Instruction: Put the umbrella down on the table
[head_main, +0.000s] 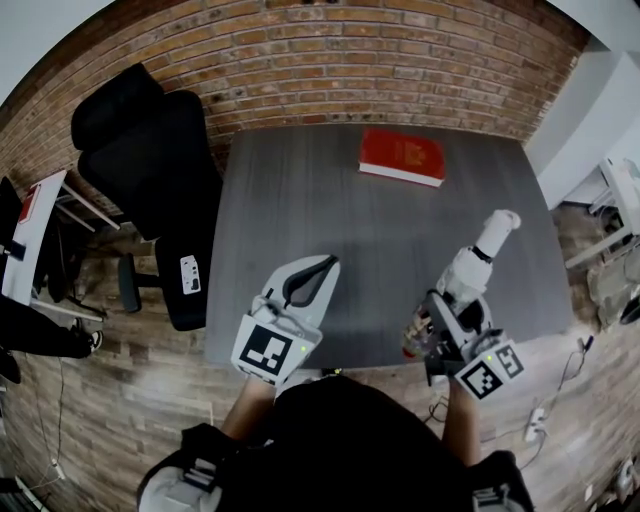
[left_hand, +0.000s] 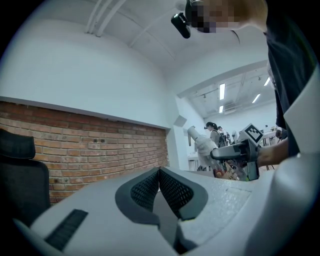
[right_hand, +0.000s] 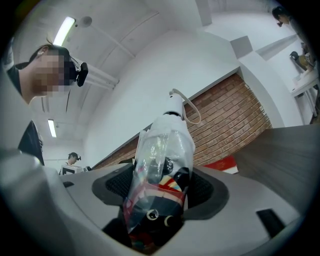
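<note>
— Umbrella (head_main: 472, 272) down yet?
— No. The right gripper (head_main: 442, 335) is clamped on it over the table's (head_main: 330, 200) near right edge, handle end tilted up. The left gripper (head_main: 320, 266), jaws together, holds nothing. Next, I'd say: lower it flat, short of the far red book (head_main: 402, 157).

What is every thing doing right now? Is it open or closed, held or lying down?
umbrella: folded, in clear wrap, held tilted upward.
right gripper: fingers shut on the umbrella.
left gripper: fingers shut, empty.
red book: closed, lying flat on the table.
black chair: empty, beside the table.
</note>
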